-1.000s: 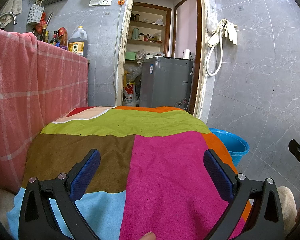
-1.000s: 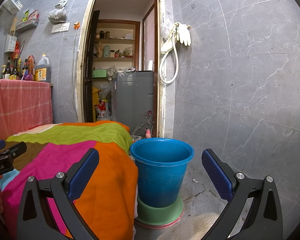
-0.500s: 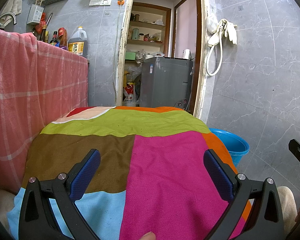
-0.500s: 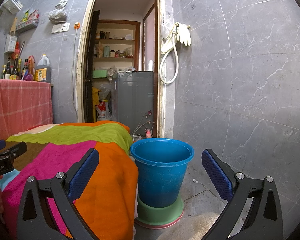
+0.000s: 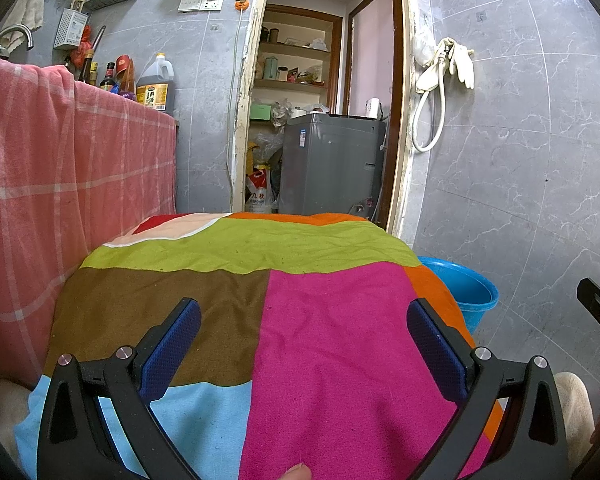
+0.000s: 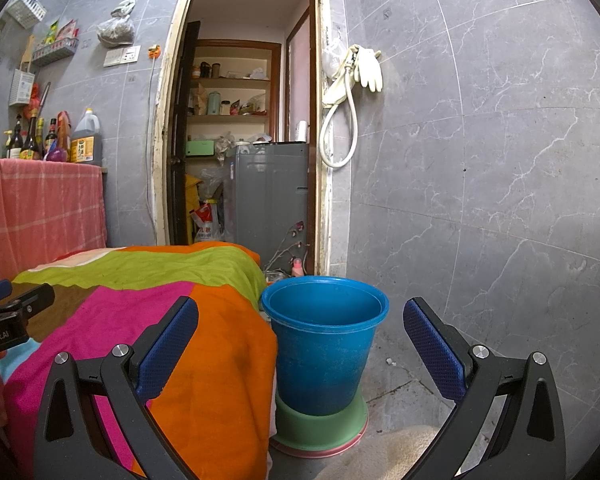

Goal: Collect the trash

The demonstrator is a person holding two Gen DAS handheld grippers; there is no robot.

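A blue plastic bucket stands on the floor on stacked green and pink basins, just right of a table covered with a patchwork cloth. In the left wrist view the bucket peeks out past the cloth's right edge. My left gripper is open and empty above the cloth. My right gripper is open and empty, level with the bucket and in front of it. I see no loose trash on the cloth.
A pink checked cloth hangs over a counter at the left, with bottles on top. A doorway behind shows a grey washing machine and shelves. A grey tiled wall with a hose and gloves stands at the right.
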